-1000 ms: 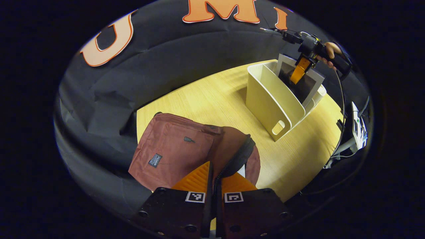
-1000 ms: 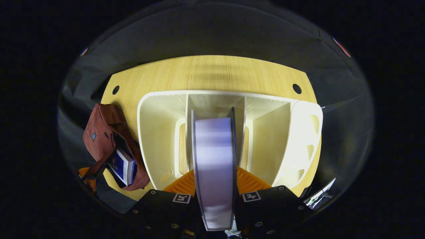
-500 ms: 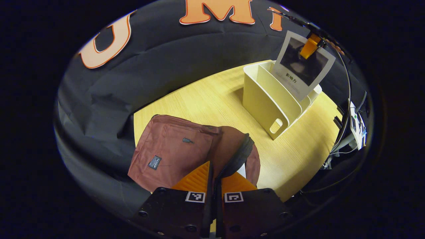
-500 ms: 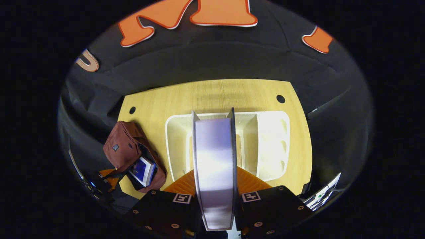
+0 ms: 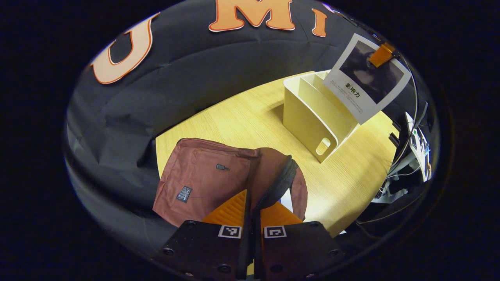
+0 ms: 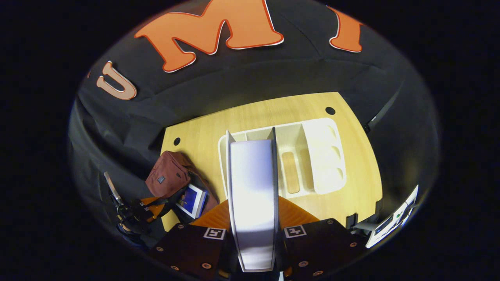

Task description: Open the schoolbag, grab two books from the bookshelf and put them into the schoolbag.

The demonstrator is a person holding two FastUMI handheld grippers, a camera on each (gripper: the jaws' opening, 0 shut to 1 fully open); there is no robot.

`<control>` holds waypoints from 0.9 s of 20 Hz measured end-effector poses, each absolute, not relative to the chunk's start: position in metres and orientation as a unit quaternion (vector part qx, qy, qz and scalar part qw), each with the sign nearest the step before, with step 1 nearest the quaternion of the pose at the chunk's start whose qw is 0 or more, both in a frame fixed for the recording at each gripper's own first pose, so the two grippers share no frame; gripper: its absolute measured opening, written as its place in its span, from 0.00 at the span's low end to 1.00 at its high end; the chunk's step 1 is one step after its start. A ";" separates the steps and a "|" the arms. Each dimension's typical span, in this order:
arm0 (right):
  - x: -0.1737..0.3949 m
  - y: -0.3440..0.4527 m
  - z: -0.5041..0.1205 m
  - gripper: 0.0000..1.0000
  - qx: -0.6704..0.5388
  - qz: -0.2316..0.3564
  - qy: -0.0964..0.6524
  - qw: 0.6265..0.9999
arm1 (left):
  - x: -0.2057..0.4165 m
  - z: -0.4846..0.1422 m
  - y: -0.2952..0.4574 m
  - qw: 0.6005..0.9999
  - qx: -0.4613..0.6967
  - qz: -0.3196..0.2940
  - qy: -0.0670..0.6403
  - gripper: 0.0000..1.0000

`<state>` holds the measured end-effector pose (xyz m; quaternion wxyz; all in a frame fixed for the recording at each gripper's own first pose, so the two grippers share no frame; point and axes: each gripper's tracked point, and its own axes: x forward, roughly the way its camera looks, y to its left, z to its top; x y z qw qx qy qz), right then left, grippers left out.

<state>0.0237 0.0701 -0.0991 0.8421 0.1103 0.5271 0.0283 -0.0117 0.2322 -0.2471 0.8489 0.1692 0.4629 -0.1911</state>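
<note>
Bag [image 6: 168, 179], maroon, lies at 8 o'clock on the table [image 6: 250, 117] in the right gripper view, mouth open with a blue book [image 6: 190, 200] half inside; the cream shelf [image 6: 320, 156] at centre shows bare compartments. Left gripper [image 5: 253, 207] is closed tight on the bag's dark zipper edge [image 5: 279, 183], holding the flap up. Right gripper [image 6: 253, 218] is clamped on both covers of a white book [image 6: 252, 195], pages edge-on; in the left gripper view that book [image 5: 367, 84] hangs at 2 o'clock above the shelf [image 5: 312, 117], clear of it, its cover white with a dark picture.
</note>
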 end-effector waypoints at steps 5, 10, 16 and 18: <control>0.000 0.108 -0.100 0.40 0.164 0.056 0.513 0.841 | -0.012 -0.245 0.234 0.848 0.178 -0.200 0.457 0.07; -0.014 0.168 -0.129 0.39 0.235 0.095 0.512 0.821 | -0.012 -0.238 0.236 0.849 0.179 -0.202 0.455 0.07; -0.029 0.239 -0.179 0.40 0.306 0.130 0.517 0.789 | -0.011 -0.231 0.236 0.852 0.178 -0.199 0.450 0.07; -0.031 0.259 -0.195 0.39 0.331 0.131 0.513 0.781 | -0.011 -0.230 0.235 0.853 0.178 -0.200 0.448 0.07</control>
